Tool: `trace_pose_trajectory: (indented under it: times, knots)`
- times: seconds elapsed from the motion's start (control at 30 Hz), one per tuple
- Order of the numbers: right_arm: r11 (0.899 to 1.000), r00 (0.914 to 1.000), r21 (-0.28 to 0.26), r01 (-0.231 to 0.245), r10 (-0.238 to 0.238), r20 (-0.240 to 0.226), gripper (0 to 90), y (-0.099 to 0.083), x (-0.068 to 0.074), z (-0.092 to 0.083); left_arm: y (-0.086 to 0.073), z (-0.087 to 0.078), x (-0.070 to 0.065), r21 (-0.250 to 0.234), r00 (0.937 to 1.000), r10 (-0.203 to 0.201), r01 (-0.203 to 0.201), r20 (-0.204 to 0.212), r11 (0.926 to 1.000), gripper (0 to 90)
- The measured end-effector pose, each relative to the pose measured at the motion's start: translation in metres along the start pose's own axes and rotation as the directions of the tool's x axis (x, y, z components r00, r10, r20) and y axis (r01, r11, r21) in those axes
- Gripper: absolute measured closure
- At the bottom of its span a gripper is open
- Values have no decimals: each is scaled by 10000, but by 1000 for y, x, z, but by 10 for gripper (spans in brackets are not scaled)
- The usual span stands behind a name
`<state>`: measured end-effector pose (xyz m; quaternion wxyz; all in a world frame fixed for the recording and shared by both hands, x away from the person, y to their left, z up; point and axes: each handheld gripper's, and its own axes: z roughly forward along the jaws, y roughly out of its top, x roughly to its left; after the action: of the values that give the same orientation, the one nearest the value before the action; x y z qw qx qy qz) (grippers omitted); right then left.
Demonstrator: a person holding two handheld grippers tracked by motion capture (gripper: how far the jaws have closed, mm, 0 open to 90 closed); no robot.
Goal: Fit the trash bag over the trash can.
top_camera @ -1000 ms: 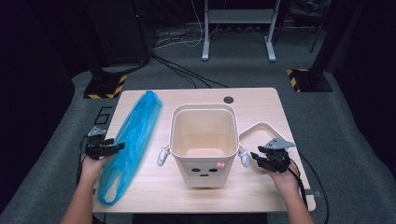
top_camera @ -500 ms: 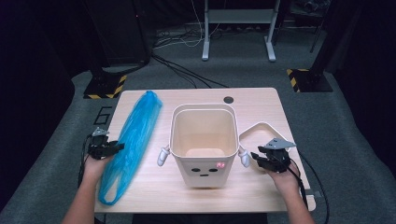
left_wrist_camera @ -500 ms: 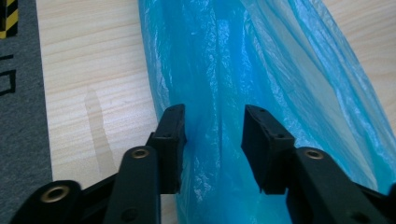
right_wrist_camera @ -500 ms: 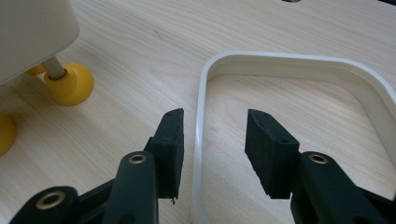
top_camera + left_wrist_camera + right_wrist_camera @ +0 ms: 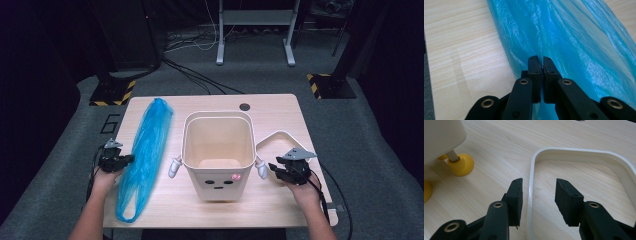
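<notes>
The long, crinkled, translucent blue plastic bag (image 5: 145, 157) lies flat on the left part of the light wooden table (image 5: 280, 107), running from the upper left of the tabletop down to its lower left edge in the high view. It is folded lengthwise into ridges and shines where the light catches it.

At the centre of the table stands a cream plastic bin (image 5: 218, 150) with a small drawn face, pink cheek and stubby arms at its sides; in the right gripper view yellow feet show under it. A white plastic rim ring (image 5: 276, 140) lies flat just right of the bin.

Around the table are grey carpet, black cables, a metal stand at the top and yellow-black striped bases.

The left gripper (image 5: 540, 65) at the bag's left edge has just been closing and is clenched on a fold of the bag. The right gripper (image 5: 538, 192) stands parted, its jaws straddling the ring's near edge without pressing it.
</notes>
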<state>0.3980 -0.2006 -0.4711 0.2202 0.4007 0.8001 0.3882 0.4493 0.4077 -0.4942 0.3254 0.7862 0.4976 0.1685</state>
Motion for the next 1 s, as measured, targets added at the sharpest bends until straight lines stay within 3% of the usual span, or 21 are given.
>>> trace_pose_trajectory:
  times: [0.43, 0.8, 1.0]
  knots:
    - [10000, 10000, -16, 8, -8, 4, 570, 0, 0, -1, -2, -18, -19, 161, 9936, 1001, -1010, 527, 9948, 893]
    - [9999, 9999, -99, 96, -96, 44, 571, 1, 0, -2, -15, -35, -43, -227, 9816, 1212, -1191, 1476, 9926, 893]
    - [9999, 9999, -83, 95, -95, 61, 571, 1, 1, -2, -23, -38, -48, -139, 9809, 1268, -1262, 1473, 9919, 885]
